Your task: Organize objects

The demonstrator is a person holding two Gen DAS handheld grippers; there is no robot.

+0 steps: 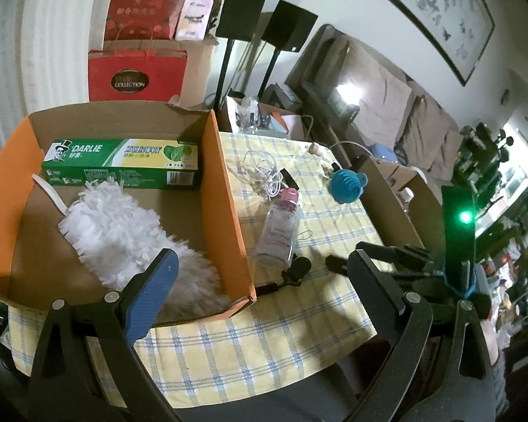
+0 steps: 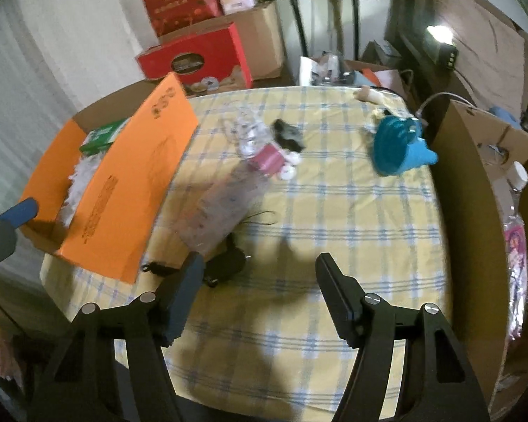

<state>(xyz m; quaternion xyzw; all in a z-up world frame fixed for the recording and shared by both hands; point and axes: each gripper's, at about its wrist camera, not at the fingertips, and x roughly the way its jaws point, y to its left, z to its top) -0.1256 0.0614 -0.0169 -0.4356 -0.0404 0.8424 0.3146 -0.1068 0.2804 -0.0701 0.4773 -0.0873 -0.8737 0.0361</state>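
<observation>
The left wrist camera looks down from above the orange box [image 1: 225,190] at the table's near left. The right wrist camera looks across the checked cloth [image 2: 334,218]. Both show box, bottle [image 1: 280,232] and funnel [image 2: 397,147].

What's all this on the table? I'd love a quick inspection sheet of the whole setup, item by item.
Surface: table under a yellow plaid cloth.
Job's things: orange cardboard box holding a Darlie toothpaste carton and a white duster; clear bottle with a pink cap lying on the cloth beside the box; blue funnel.
Clutter: small black objects near the bottle, too blurred to name.
Grippers: left gripper open, empty; right gripper open, empty, above the cloth.
Cables: white cord coiled behind the bottle.
Surroundings: red gift bags, brown cardboard box at the table's right, sofa.
</observation>
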